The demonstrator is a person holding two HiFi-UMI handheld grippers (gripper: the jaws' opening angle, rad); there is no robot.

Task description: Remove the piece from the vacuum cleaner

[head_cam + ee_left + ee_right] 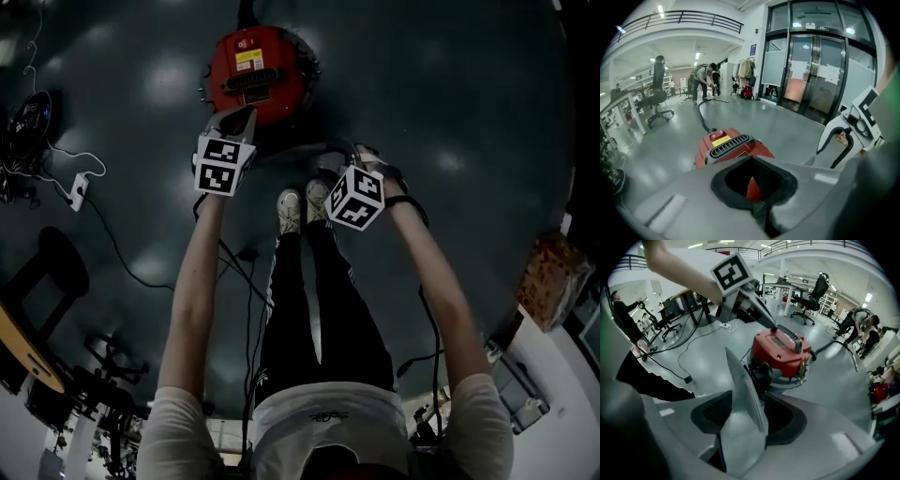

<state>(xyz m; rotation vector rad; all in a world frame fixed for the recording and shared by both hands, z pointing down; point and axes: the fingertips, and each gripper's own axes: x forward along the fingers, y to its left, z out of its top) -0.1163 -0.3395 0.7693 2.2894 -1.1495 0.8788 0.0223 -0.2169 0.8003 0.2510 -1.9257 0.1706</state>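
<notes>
My left tongs (pixel 236 120), pinched shut, tip at the vacuum cleaner (pixel 277 56); right tongs (pixel 743 390) closed, empty.
Round red body, black grille, yellow label.

Bare floor right of the vacuum cleaner (pixel 262 70)
Left gripper (pixel 242 117) over its near edge; right gripper (pixel 750 401) clamping a grey piece (pixel 740 380), shoes (pixel 302 208), cables (pixel 112 239) nearer.
</notes>
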